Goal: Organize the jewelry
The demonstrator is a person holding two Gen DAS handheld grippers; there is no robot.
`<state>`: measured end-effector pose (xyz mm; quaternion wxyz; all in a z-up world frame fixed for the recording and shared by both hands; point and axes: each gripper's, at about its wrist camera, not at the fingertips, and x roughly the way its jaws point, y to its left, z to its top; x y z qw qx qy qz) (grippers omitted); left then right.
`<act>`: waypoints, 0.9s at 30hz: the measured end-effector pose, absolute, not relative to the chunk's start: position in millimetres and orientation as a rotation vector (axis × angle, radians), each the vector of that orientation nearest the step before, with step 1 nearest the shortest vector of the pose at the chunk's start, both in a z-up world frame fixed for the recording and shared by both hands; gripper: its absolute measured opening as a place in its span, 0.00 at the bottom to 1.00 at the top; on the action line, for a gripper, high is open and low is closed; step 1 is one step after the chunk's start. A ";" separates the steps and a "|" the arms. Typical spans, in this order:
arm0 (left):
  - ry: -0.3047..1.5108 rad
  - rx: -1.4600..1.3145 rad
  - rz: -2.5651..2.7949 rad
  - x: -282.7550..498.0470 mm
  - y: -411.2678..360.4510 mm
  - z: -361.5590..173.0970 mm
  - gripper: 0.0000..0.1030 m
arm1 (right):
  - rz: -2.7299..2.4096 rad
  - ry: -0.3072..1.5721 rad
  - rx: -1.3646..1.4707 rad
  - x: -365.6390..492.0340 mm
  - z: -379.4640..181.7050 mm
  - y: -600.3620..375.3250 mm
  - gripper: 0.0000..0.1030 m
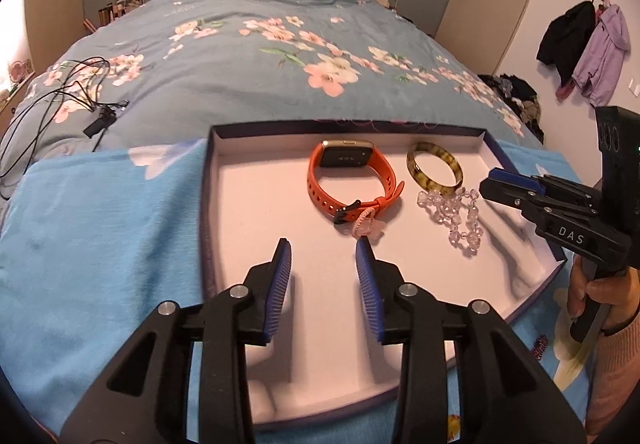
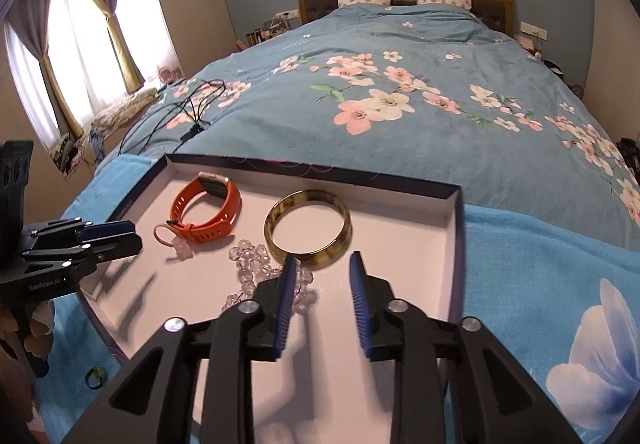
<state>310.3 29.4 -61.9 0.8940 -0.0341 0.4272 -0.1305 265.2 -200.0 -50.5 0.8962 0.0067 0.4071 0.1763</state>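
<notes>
A shallow box tray point(image 1: 248, 203) point(image 2: 420, 244) with a white floor lies on a blue towel on the bed. In it lie an orange smartwatch point(image 1: 352, 179) point(image 2: 208, 211), a tortoiseshell bangle point(image 1: 435, 170) point(image 2: 308, 228), a clear crystal bead bracelet point(image 1: 456, 215) point(image 2: 252, 272) and a small pink charm loop point(image 1: 366, 226) point(image 2: 176, 242). My left gripper point(image 1: 324, 244) point(image 2: 120, 232) is open and empty over the tray, just short of the charm. My right gripper point(image 2: 324, 260) point(image 1: 490, 179) is open and empty, its left finger over the beads, near the bangle.
Black cables point(image 1: 72, 99) point(image 2: 188, 111) lie on the floral duvet at the left. A small purple bead item point(image 1: 540, 346) lies on the towel right of the tray, and a green-black hair tie point(image 2: 95, 376) left of it. Coats point(image 1: 584, 43) hang on the right wall.
</notes>
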 end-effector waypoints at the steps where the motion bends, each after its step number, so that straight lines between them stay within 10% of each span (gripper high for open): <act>1: 0.872 -0.068 -0.265 305.4 31.5 -58.0 0.32 | 0.368 0.836 0.017 262.1 -47.8 -201.0 0.26; 27: 0.795 0.005 -0.407 161.6 33.7 -51.2 0.36 | 0.529 0.929 -0.040 125.4 -65.2 -204.9 0.37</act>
